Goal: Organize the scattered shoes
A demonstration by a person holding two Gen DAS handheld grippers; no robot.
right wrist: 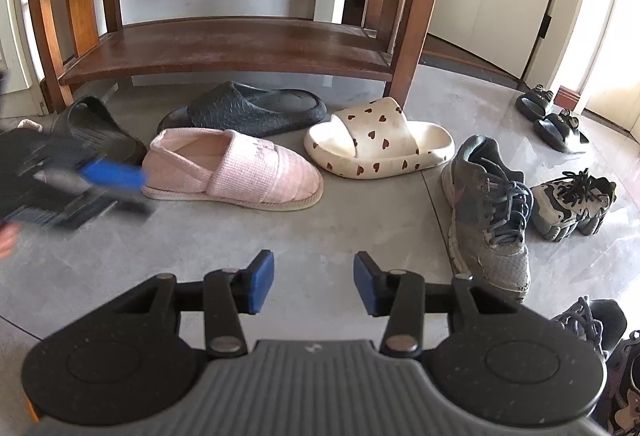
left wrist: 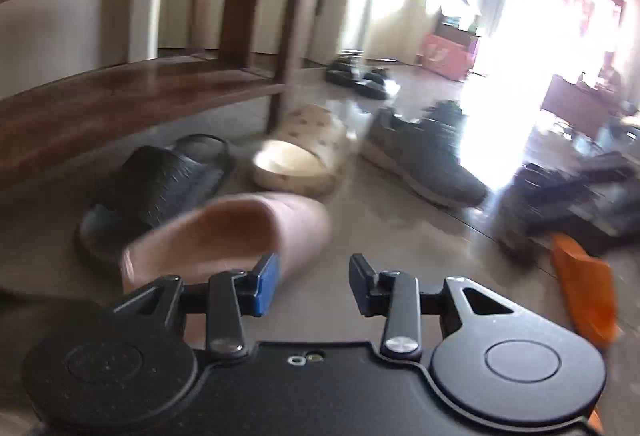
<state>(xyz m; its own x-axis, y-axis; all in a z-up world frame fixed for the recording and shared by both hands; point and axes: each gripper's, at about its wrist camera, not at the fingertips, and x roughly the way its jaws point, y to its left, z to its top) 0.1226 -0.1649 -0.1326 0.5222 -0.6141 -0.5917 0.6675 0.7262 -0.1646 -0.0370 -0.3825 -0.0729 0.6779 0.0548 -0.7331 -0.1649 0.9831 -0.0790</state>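
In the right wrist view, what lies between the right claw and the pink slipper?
Only bare grey floor. The right wrist view shows the right claw open, with nothing between it and the pink slipper.

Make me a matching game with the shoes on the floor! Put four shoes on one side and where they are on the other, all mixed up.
Shoes:
1. pink knitted fabric slipper
2. cream foam slide with dark hearts
3. grey laced mesh sneaker
4. dark textured rubber slide

Places:
A. nearest the wooden shelf's bottom board, behind the pink slipper
B. right of the cream slide, toe towards the camera
C. by the shelf's right front leg
D. next to the blurred left claw

Pairs: 1-D, 2-C, 3-B, 4-A
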